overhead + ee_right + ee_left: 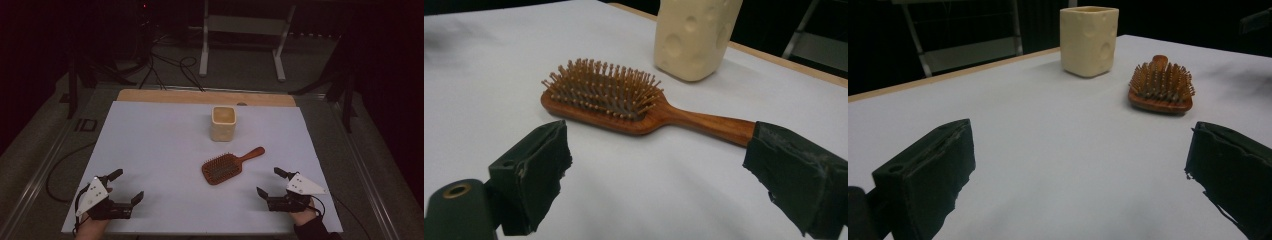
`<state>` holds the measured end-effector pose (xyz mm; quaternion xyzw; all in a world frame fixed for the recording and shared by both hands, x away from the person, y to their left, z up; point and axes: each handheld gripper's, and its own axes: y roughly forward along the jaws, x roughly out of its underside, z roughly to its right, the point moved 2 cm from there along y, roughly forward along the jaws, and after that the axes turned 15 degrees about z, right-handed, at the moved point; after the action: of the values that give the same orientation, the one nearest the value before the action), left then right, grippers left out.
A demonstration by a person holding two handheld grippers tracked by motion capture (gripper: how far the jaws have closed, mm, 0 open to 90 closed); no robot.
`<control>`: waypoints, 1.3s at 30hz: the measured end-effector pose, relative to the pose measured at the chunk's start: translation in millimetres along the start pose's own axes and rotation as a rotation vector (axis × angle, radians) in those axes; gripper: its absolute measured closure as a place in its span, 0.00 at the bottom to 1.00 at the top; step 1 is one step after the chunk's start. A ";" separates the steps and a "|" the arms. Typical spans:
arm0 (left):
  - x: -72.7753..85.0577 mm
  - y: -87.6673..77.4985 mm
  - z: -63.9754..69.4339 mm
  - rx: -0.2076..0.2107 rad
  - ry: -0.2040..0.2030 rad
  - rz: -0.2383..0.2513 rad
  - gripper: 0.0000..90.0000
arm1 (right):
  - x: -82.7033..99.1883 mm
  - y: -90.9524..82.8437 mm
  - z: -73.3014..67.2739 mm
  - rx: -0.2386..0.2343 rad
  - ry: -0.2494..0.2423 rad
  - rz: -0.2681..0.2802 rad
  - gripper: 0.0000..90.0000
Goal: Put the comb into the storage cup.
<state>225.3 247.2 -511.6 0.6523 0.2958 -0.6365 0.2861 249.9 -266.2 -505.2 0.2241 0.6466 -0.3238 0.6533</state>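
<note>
The right hand-held gripper (273, 183) rests low at the near right corner of the table (150, 150), held by a hand in a dark sleeve, its jaws spread wide with nothing between them. In the right gripper view the wooden hairbrush (624, 102) lies just ahead of those jaws, bristles up, its handle running toward the jaw on the right of that view. The left hand-held gripper (127, 187) sits at the near left corner, likewise released and empty, well apart from the brush. The hairbrush (227, 165) lies flat near the middle of the table's white cover, handle pointing away and to the right. Just beyond it stands a cream square cup (223, 123) with dimpled sides, upright.
</note>
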 end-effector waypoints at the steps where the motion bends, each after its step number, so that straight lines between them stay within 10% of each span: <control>1: -0.1 0.0 0.3 -0.001 0.002 0.001 0.00 | -0.5 -0.3 -0.1 -0.001 0.000 -0.005 0.11; 39: -0.4 -2.1 2.5 -0.004 0.017 -0.008 0.00 | -38.2 -1.1 -24.5 -0.084 -0.023 -0.057 0.11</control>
<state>222.1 246.7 -511.2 0.6559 0.3023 -0.6314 0.2825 233.6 -244.5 -468.8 0.1744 0.6581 -0.3174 0.6601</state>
